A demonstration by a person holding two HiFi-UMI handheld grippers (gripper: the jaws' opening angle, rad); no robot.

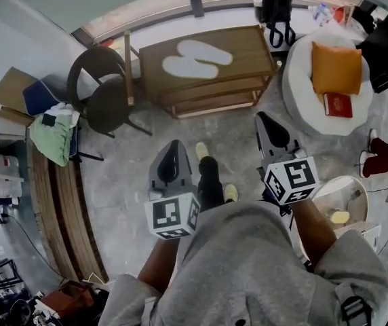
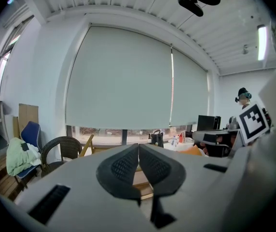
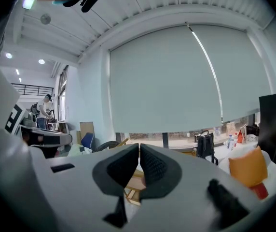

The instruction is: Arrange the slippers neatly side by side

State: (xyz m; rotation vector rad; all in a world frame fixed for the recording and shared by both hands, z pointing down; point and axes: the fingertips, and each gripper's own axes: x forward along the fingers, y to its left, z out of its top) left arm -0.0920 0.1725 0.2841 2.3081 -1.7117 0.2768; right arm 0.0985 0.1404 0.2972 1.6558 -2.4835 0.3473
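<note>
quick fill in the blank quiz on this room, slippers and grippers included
1. The two white slippers lie on top of the wooden ____.
2. The cushion on the white round seat is ____ in colour.
3. The left gripper and the right gripper both have their jaws ____, with nothing held.

Missing words: table; orange; shut.

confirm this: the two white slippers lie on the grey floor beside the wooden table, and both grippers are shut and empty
No. The head view shows the two white slippers lying on top of the wooden table, not on the grey floor beside it. The rest stands: the left gripper and the right gripper are both shut and empty.
</note>
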